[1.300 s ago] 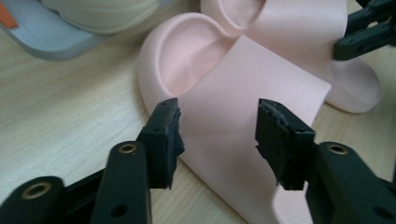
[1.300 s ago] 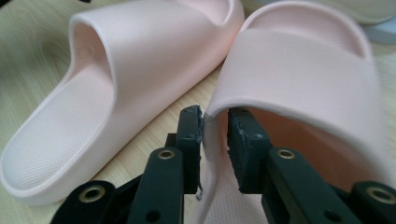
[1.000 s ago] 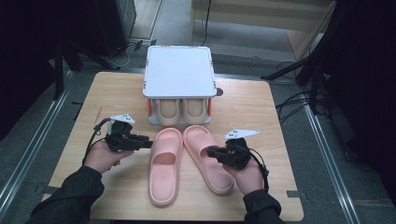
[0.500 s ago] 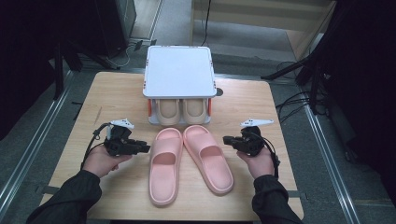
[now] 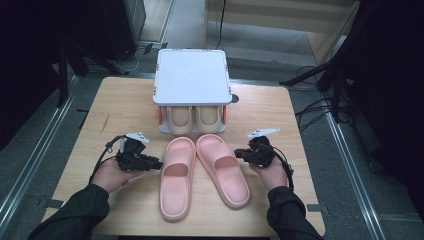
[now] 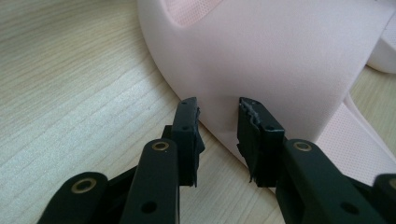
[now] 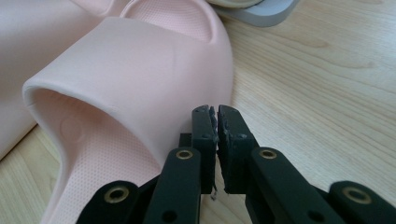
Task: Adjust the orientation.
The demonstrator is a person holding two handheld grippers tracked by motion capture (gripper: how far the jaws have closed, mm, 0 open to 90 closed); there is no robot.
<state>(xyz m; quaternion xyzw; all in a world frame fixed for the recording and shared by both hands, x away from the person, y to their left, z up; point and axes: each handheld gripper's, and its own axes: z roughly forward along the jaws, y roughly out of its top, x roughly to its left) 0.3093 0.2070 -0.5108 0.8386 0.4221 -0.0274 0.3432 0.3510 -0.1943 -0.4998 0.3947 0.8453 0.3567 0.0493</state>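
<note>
The wooden desk [image 5: 125, 100] carries a white two-tier shoe rack [image 5: 191, 75] at its 12 o'clock edge, with a pair of beige slippers [image 5: 192, 119] tucked under the rack's top shelf. At the desk's centre lie two pink slippers side by side, toes pointing to 12 o'clock: the left pink slipper [image 5: 176, 177] and the right pink slipper [image 5: 222, 167], heels splayed slightly apart.

Both dark-sleeved forearms come in from 6 o'clock. The left hand [image 5: 111, 175] rests palm-up on the desk at 9 o'clock of the left pink slipper, aiming the left hand-held gripper [image 5: 159, 164] level toward 3 o'clock. In the left gripper view, that gripper [image 6: 218, 109] has its jaws partly apart, with a clear gap; their tips sit just at the slipper's [image 6: 280, 60] outer wall, and nothing is clamped between them.

The right hand [image 5: 272, 172] lies at 3 o'clock of the right pink slipper, its hand-held gripper [image 5: 237, 153] pointing to 9 o'clock. In the right gripper view, this gripper [image 7: 217, 112] has its jaws pressed together, pads nearly meeting and holding nothing, just beside the strap edge of the right pink slipper [image 7: 130, 65].
</note>
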